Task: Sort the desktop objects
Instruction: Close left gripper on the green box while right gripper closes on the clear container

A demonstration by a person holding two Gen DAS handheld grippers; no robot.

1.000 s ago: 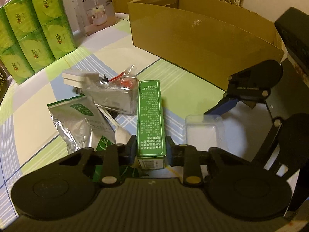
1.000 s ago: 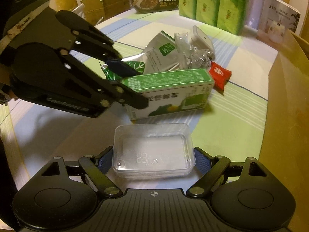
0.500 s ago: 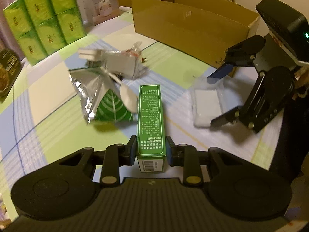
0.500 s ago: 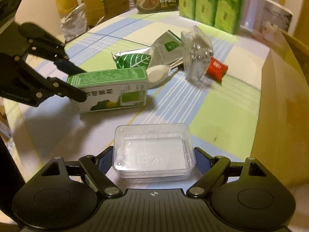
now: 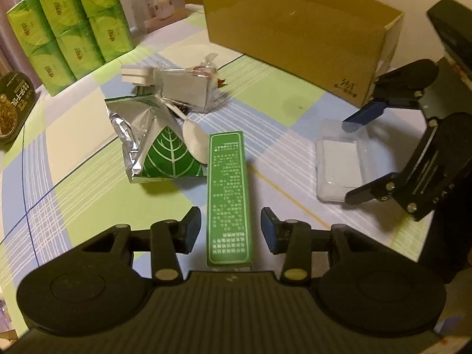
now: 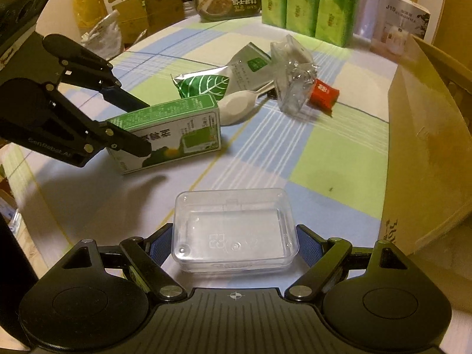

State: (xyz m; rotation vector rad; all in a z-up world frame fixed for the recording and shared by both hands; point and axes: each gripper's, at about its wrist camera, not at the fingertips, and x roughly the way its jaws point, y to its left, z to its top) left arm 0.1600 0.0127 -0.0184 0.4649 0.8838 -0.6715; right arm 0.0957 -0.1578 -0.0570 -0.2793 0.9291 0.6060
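Note:
A long green carton lies flat on the checked tablecloth between the fingers of my left gripper. Its jaws are opening, with a gap on each side of the carton. In the right wrist view the carton shows its printed side, with the left gripper straddling its near end. My right gripper is shut on a clear plastic box, pads pressed against its two short sides. That box appears at the right of the left wrist view.
A foil pouch with a leaf print, a white spoon, a crumpled clear wrapper and a red packet lie mid-table. An open cardboard box stands at the right. Green tissue packs and a humidifier box line the back.
The left jaws, shut on the green carton before, have parted from it. Both grippers drew back from the pile, the right one carrying the clear box.

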